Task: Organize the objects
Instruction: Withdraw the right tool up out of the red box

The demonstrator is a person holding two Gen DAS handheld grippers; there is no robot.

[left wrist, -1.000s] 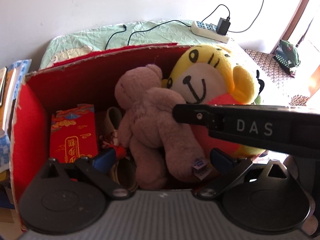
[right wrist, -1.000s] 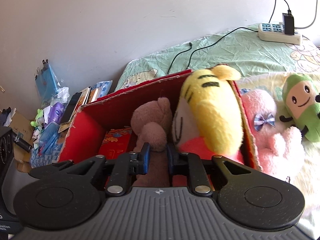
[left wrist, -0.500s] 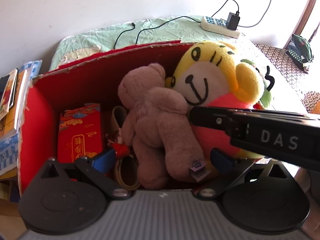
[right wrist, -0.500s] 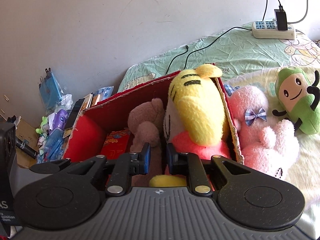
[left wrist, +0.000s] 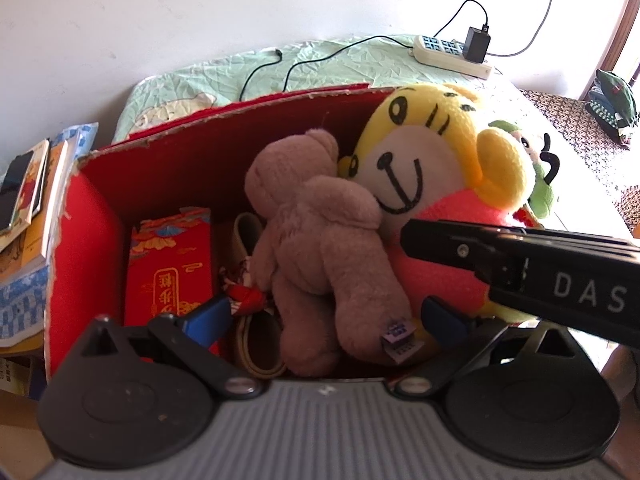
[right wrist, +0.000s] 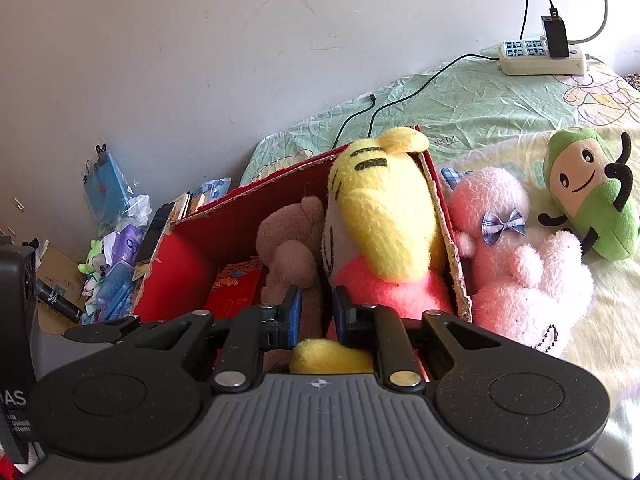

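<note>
Now the right hand-held gripper [right wrist: 314,314], jaws nearly together on nothing, is hovering over the red box [right wrist: 180,276] — the pink plush [right wrist: 516,264] is lying at two o'clock on the bed [right wrist: 480,108], long axis upright; the left hand-held gripper [left wrist: 324,316] is gaping wide.

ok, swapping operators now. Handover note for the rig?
Left gripper: open, empty, over the red box.
Right gripper: fingers nearly closed, nothing visibly held, at the box's near edge.
In the box: brown teddy bear, yellow tiger plush, red packet.
Left to do: pink plush and green plush lie on the bed beside the box.
</note>
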